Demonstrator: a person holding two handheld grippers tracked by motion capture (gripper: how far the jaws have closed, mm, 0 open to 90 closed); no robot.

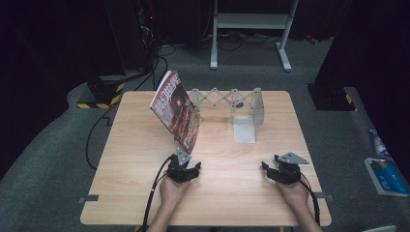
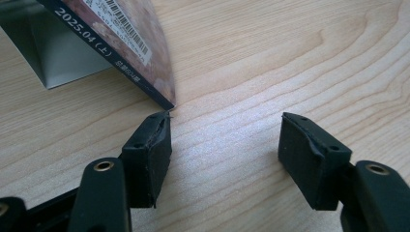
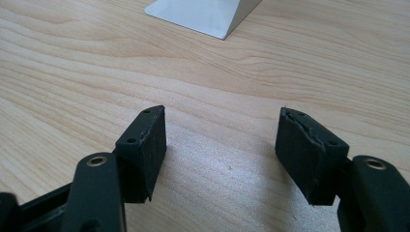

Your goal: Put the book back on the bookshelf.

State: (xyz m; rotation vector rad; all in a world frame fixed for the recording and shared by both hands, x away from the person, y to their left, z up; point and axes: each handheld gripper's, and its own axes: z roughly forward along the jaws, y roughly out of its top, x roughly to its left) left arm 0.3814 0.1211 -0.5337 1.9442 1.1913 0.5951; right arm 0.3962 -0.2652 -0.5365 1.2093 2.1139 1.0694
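1. High view: wooden table (image 1: 135, 159), largest item, bears everything below.
2. Expandable metal book rack (image 1: 227, 99) stands at the table's far middle, its flat end plate (image 1: 245, 126) lying on the wood. No book sits between its ends.
3. Magazine (image 1: 175, 110) leans tilted against the rack's left end, cover facing front-left, lower corner down on the table just ahead of the left gripper.
4. Left gripper (image 1: 186, 170) rests near the front edge, held in the person's left hand (image 1: 171, 189). In the left gripper view its jaws stand partly apart with bare wood between the pads; one pad's tip sits right at the magazine's (image 2: 145, 58) lower corner, contact too close to call. Nothing is clamped.
5. Right gripper (image 1: 276, 170) lies well apart to the right, jaws spread wide over bare wood, holding nothing; the end plate (image 3: 203, 14) shows ahead.
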